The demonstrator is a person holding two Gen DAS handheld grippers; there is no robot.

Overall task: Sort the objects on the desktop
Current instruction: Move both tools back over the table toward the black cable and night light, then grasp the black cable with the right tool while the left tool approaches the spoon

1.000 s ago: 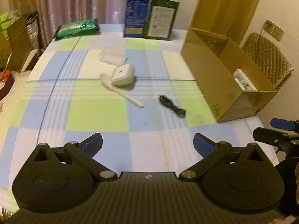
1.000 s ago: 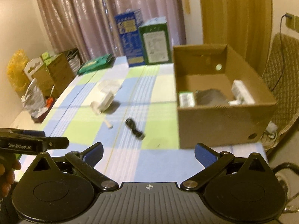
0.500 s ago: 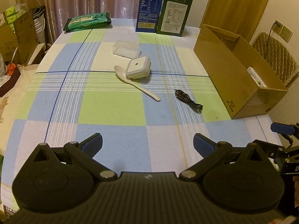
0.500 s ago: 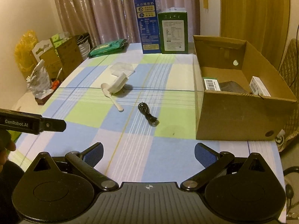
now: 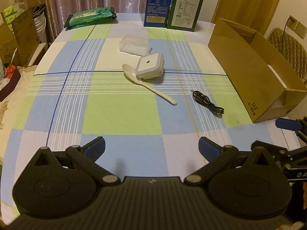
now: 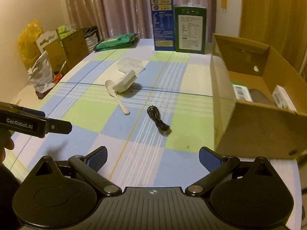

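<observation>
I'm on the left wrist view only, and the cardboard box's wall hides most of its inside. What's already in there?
Observer: The right wrist view shows three things in the cardboard box: a white barcoded pack, a dark item and a second white pack.
Operator: Any free floor left?
Observer: Yes, bare floor shows behind the packs, toward the far wall.

Both wrist cameras look forward over their own fingers from the near edge of the worktop [image 5: 122, 115], down and toward the curtains. Both share the spoon [image 5: 147, 85], cable [image 6: 158, 119] and box [image 6: 255, 122], the right camera sitting closer to the box.
</observation>
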